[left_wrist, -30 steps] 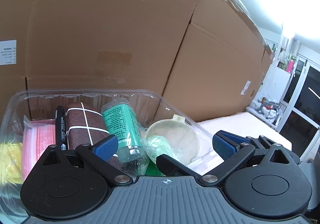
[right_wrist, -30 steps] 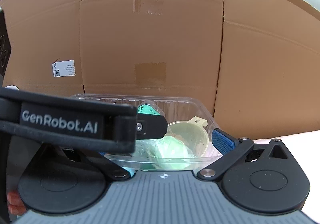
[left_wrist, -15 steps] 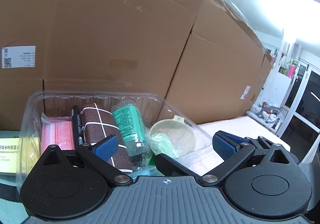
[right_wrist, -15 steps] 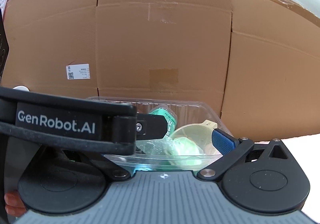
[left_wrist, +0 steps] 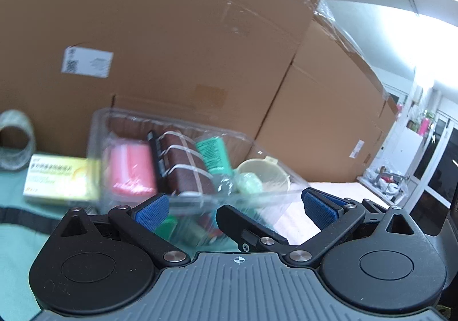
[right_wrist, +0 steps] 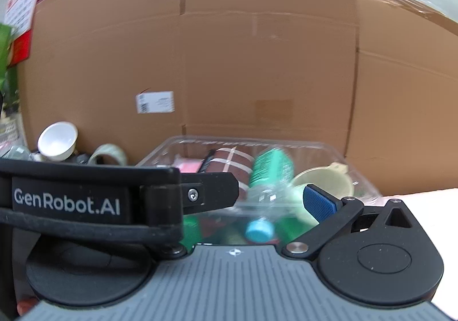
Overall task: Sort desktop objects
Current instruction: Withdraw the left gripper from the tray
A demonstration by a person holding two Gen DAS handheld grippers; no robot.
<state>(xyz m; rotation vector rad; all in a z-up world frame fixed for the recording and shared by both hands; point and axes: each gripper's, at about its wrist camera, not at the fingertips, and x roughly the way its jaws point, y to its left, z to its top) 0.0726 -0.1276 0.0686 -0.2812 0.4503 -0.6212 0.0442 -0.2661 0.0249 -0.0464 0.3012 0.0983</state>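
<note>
You've drawn both tools back from the clear tray (left_wrist: pixel 171 132) — half a second ago it filled the lower left-wrist view, now it sits farther ahead of your left gripper (left_wrist: pixel 234 206), and a yellow box (left_wrist: pixel 61 177) and a tape roll (left_wrist: pixel 15 143) have come into sight to the tray's left. The picture is smeared with motion. Your left gripper points level and forward, its blue pads (left_wrist: pixel 150 210) spread wide, nothing between them; the tray's near rim lies just ahead of the fingertips, and contact can't be judged through the blur. Inside the tray, left to right: a pink packet (left_wrist: pixel 131 169), a brown checked roll (left_wrist: pixel 186 163), a green-labelled bottle (left_wrist: pixel 214 155) and a cream bowl (left_wrist: pixel 266 175). Your right gripper (right_wrist: pixel 257 200) faces the same tray (right_wrist: pixel 337 152) head on, with the left tool's black body crossing in front of its left finger — so only the right pad (right_wrist: pixel 317 202) shows, standing well off centre; the jaws look released and empty. The bottle's blue cap (right_wrist: pixel 259 230) points toward you.
</note>
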